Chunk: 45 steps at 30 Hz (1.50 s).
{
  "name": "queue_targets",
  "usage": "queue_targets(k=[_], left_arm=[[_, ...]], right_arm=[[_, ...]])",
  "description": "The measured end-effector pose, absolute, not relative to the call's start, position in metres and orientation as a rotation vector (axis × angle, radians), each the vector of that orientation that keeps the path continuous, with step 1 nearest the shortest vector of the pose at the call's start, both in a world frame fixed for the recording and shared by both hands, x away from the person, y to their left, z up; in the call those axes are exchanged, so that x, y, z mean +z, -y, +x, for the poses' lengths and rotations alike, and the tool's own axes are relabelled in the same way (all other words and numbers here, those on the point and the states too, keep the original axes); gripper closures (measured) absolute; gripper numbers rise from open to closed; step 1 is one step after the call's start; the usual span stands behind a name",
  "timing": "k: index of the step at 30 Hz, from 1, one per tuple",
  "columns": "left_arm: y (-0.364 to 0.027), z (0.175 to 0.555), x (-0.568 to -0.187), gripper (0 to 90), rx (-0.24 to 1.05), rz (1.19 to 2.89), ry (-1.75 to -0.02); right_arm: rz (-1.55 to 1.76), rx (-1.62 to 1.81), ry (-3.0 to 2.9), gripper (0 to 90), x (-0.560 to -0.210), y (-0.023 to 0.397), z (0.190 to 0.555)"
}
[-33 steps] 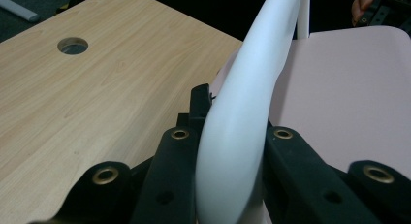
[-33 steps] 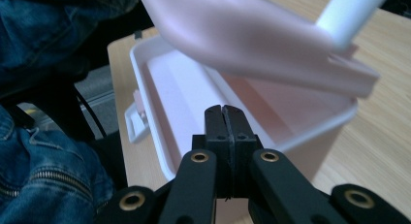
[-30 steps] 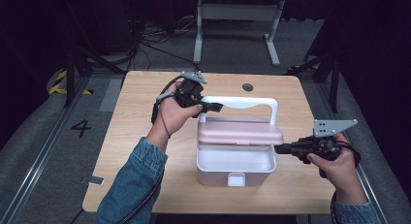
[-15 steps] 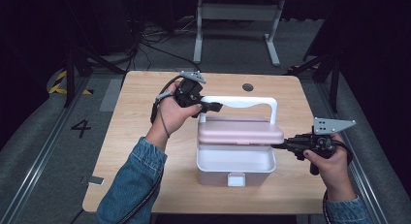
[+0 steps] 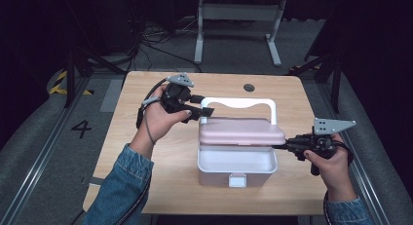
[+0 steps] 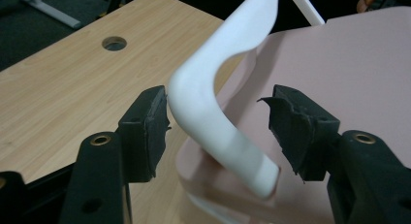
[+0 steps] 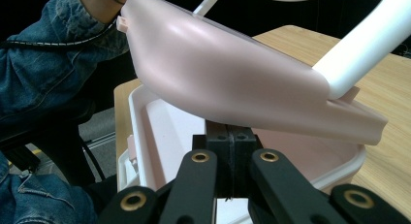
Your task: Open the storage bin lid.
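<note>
A white box [image 5: 237, 162] sits mid-table with its pink lid [image 5: 241, 131] raised off the rim and a white handle [image 5: 238, 102] arching behind it. My left gripper [image 5: 206, 111] is at the handle's left corner. Its jaws have just been opening and now stand open on either side of the handle [image 6: 203, 103], the left pad close to it and the right pad apart. My right gripper [image 5: 280, 147] is shut, with nothing between its jaws. Its tips [image 7: 232, 136] reach under the tilted lid [image 7: 228, 83], above the box's white inside [image 7: 160, 132].
The wooden table [image 5: 146, 186] has bare room to the left and front of the box. A round cable hole [image 5: 249, 87] lies near its far edge. A metal stand [image 5: 238, 20] and dark floor are beyond the table.
The left gripper's jaws have spread off the handle's corner, which they gripped before. The right gripper stays at the lid's right edge.
</note>
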<state>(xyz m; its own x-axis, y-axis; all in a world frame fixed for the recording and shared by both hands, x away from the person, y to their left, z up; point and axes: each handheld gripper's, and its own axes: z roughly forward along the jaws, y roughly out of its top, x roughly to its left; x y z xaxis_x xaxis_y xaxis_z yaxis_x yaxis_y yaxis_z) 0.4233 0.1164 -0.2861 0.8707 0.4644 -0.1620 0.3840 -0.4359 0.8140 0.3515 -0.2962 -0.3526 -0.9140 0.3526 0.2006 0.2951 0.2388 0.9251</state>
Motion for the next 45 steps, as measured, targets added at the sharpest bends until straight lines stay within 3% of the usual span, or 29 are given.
queue_targets(k=[12, 22, 45], left_arm=[[-0.146, 0.385, -0.28, 43.1, 0.224, 2.036, -0.586], [-0.161, 0.369, -0.298, 42.1, 0.24, 2.056, -0.594], [-0.122, 0.359, -0.302, 38.0, 0.275, 2.036, -0.472]], right_arm=[[0.684, 1.808, -2.407, 90.0, -0.35, 0.294, 0.354], [0.698, 1.834, -2.356, 90.0, -0.344, 0.294, 0.358], [0.732, 1.913, -2.335, 90.0, -0.342, 0.294, 0.367]])
